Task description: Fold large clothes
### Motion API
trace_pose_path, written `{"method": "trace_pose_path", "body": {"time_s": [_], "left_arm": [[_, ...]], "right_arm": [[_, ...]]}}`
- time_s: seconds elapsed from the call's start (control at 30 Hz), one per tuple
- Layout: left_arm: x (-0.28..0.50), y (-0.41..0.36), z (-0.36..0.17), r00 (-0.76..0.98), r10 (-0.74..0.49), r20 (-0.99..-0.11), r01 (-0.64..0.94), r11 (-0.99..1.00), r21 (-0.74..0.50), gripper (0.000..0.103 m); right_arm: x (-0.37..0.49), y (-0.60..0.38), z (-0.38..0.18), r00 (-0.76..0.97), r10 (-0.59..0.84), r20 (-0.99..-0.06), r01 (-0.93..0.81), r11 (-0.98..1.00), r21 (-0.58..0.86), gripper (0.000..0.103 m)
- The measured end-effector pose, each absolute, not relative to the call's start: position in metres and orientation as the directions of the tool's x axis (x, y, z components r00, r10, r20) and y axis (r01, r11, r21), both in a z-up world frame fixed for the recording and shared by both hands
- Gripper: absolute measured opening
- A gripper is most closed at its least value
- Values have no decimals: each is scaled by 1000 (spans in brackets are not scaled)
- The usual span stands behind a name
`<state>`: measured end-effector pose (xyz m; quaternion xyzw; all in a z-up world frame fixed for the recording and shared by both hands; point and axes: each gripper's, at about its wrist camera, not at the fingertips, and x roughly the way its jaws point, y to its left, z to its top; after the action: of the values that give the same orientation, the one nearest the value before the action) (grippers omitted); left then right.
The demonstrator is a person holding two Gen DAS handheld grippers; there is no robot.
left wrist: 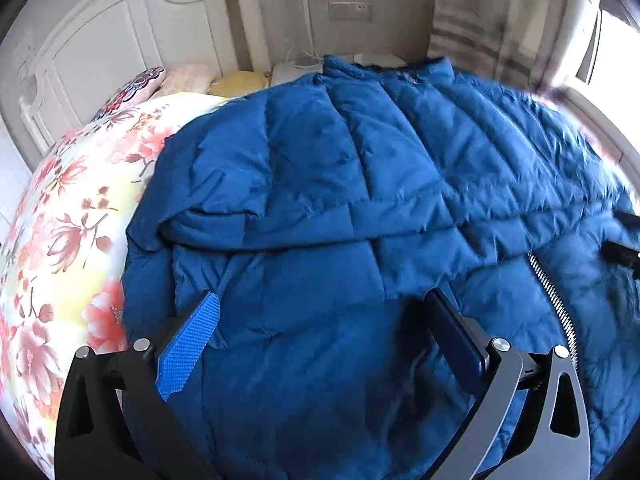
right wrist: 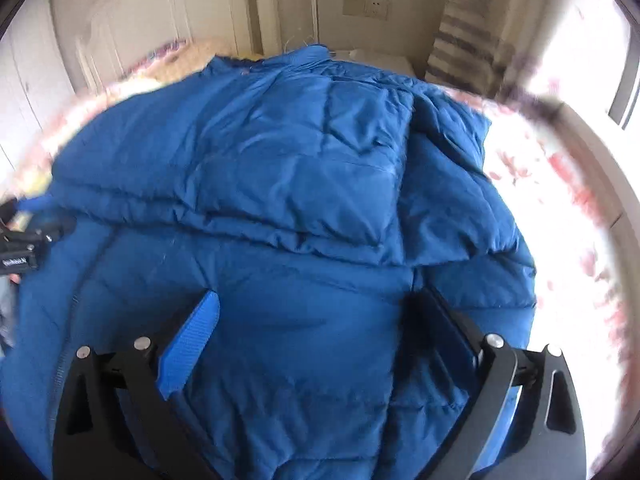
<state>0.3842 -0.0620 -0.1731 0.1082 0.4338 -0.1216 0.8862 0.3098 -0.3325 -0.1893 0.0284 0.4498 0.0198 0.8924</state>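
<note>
Bed [left wrist: 60, 240]: floral cover, carries the jacket [left wrist: 360, 184], blue, quilted, sleeves folded across the body. Left claw [left wrist: 320, 312]: wide, empty, over the hem. Right claw [right wrist: 316, 308]: wide, empty, likewise. Take the hem at both corners evenly and carry it toward the collar together. Left view alone shows pillows [left wrist: 188, 76] and zipper [left wrist: 556, 300]; right view, the jacket's right edge.

**Bedroom: surroundings noted**

White panelled headboard [left wrist: 120, 40] against cream wall. Floral bedspread [left wrist: 68, 216] covers bed; pillows [left wrist: 188, 76] at its head. Wall socket plate [left wrist: 350, 11] above. Striped curtain [left wrist: 468, 28] beside bright window [left wrist: 616, 48]; strong daylight enters.
</note>
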Motion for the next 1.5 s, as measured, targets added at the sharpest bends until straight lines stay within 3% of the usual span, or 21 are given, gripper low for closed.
{"method": "trace_pose_path", "body": {"time_s": [0.13, 0.33, 0.43, 0.57, 0.67, 0.93, 1.03, 1.13, 1.23, 1.33, 1.43, 1.5], "left_arm": [[388, -77, -179, 609, -33, -793, 287, 940, 182, 99], [358, -64, -159, 625, -45, -779, 234, 963, 131, 97], [314, -71, -145, 643, -112, -758, 302, 946, 116, 98], [298, -89, -175, 600, -57, -798, 339, 921, 189, 99], [306, -73, -179, 566, -111, -817, 310, 947, 87, 99], [262, 8, -179, 601, 5, -800, 119, 988, 95, 99], [256, 29, -183, 591, -53, -805, 111, 994, 16, 99], [237, 27, -173, 641, 9, -768, 75, 994, 74, 98], [197, 20, -158, 692, -81, -718, 131, 991, 15, 98], [159, -10, -156, 721, -133, -681, 235, 970, 60, 98], [150, -41, -178, 711, -92, -697, 281, 946, 162, 98], [153, -45, -193, 714, -85, -695, 271, 949, 162, 99]], "right_arm": [[315, -331, -192, 592, 38, -805, -3, 999, 45, 100], [295, -329, -177, 605, -6, -796, 49, 998, 29, 97], [260, -295, -158, 653, 71, -754, -55, 997, 46, 97], [246, -250, -183, 594, 60, -802, -160, 986, -45, 97], [248, -255, -190, 574, 38, -818, -126, 991, -43, 100], [188, -296, -192, 576, -45, -816, -2, 998, -56, 100], [168, -311, -198, 599, 4, -801, 9, 1000, 13, 100], [154, -305, -189, 603, -44, -796, 55, 998, -13, 100], [118, -285, -171, 675, -9, -738, 10, 1000, -3, 100], [93, -258, -172, 707, 33, -706, -87, 995, -40, 100], [86, -236, -204, 676, 18, -737, -142, 984, -105, 100], [83, -243, -212, 710, 49, -702, -119, 992, -51, 101]]}}
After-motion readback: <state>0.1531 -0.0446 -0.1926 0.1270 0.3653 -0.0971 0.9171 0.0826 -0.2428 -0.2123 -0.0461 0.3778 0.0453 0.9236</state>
